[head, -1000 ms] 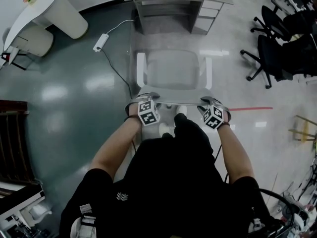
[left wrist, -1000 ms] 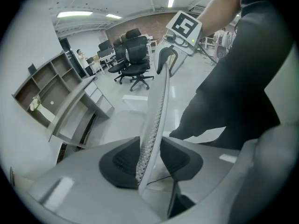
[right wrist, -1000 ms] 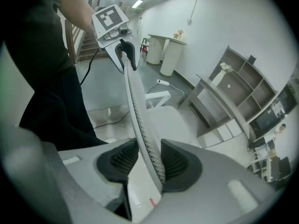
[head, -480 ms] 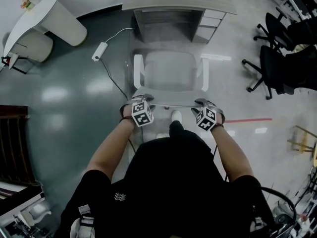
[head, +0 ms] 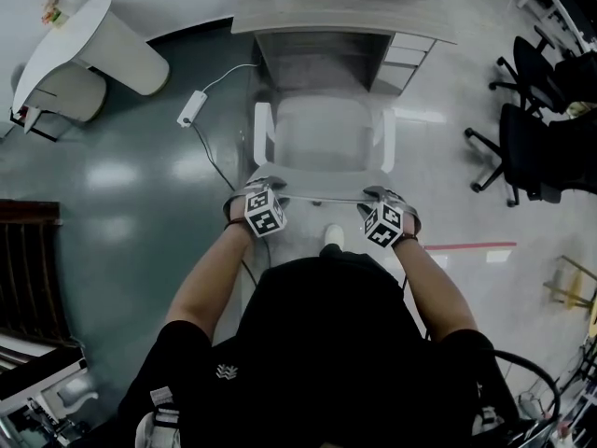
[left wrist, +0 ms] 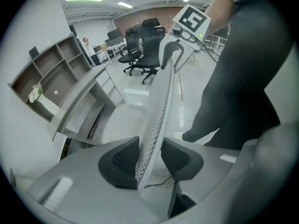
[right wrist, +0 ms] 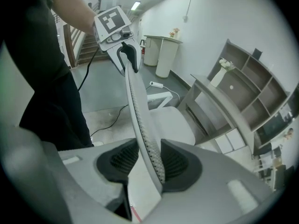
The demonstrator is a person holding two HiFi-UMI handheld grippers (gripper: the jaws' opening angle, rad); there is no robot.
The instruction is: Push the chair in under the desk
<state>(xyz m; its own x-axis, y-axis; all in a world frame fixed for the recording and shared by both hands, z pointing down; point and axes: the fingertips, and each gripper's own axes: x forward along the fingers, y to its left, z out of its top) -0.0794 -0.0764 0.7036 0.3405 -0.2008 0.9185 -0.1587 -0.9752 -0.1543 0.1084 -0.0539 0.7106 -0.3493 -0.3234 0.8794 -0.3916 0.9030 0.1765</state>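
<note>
A white mesh-backed chair stands facing the grey desk, its seat front close to the desk's opening. My left gripper is shut on the left end of the backrest's top edge, and my right gripper is shut on the right end. In the left gripper view the backrest runs between the dark pads of the left gripper. The right gripper view shows the backrest pinched the same way by the right gripper.
A white power strip with its cable lies on the floor left of the chair. A drawer unit sits under the desk's right side. Black office chairs stand at the right, a white round table at the far left.
Both grippers and the chair have moved forward toward the desk, and the seat now sits nearer its opening. The person has stepped forward behind it.
</note>
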